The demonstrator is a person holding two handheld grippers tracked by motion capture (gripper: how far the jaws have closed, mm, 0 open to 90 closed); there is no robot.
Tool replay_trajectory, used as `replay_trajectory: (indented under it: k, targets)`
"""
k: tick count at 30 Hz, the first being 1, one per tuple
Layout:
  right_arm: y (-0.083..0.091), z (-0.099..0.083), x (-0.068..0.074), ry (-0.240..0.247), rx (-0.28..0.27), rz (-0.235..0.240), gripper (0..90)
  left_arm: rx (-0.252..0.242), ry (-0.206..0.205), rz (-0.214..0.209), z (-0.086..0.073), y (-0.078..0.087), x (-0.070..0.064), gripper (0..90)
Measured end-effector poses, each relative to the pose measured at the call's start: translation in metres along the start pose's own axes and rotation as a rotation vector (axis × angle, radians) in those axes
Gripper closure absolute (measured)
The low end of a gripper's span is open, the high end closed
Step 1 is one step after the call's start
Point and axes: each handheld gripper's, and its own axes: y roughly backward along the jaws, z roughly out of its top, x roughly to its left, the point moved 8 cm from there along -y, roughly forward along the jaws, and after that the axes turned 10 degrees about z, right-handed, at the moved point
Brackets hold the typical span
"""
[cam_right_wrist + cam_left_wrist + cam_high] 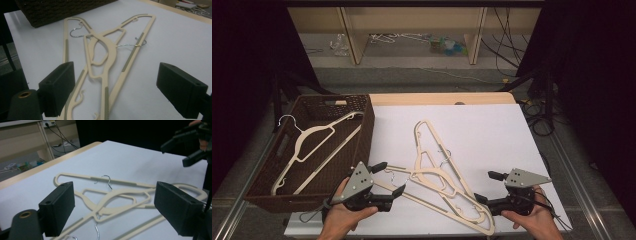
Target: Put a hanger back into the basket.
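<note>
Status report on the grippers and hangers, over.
Left gripper open, right gripper open, both empty. Hanger pile tangled on the table; one hanger in basket. Nothing blocking.

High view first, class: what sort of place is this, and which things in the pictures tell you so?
Probably a lab or workshop set up for recording, not a home. A white-covered table holds a tangle of cream hangers beside a brown woven basket, loose cables trail over the floor, and dark curtains hang at the sides.
</note>
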Motion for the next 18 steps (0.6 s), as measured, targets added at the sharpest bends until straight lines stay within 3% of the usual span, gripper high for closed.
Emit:
replay_trajectory:
  k: [4,5,6,9,12,15,18]
  targets:
    - [-0.002,0.002,0.0,0.023,-0.015,-0.017,16.3,-0.007,0.001,0.011,-0.01,0.002,-0.004,16.4]
    - [-0.002,0.002,0.001,0.024,-0.015,-0.016,16.3,-0.004,0.017,0.01,-0.012,0.003,-0.005,16.4]
    - [-0.002,0.002,0.0,0.025,-0.014,-0.018,16.2,-0.004,0.008,-0.002,-0.014,0.003,-0.006,16.4]
    - [-0.003,0.0,0.002,0.01,-0.001,0.007,16.3,-0.008,-0.02,0.021,-0.015,0.007,-0.003,16.5]
    - [-0.003,0.0,0.002,0.012,-0.001,0.004,16.3,-0.011,0.005,0.028,-0.017,0.009,-0.001,16.6]
    - [-0.003,0.0,0.001,0.03,-0.005,-0.011,16.2,-0.007,-0.017,0.038,-0.019,0.01,0.0,16.7]
    - [-0.005,-0.001,0.002,0.023,0.003,-0.007,16.1,-0.003,-0.01,0.032,-0.02,0.01,0.0,16.7]
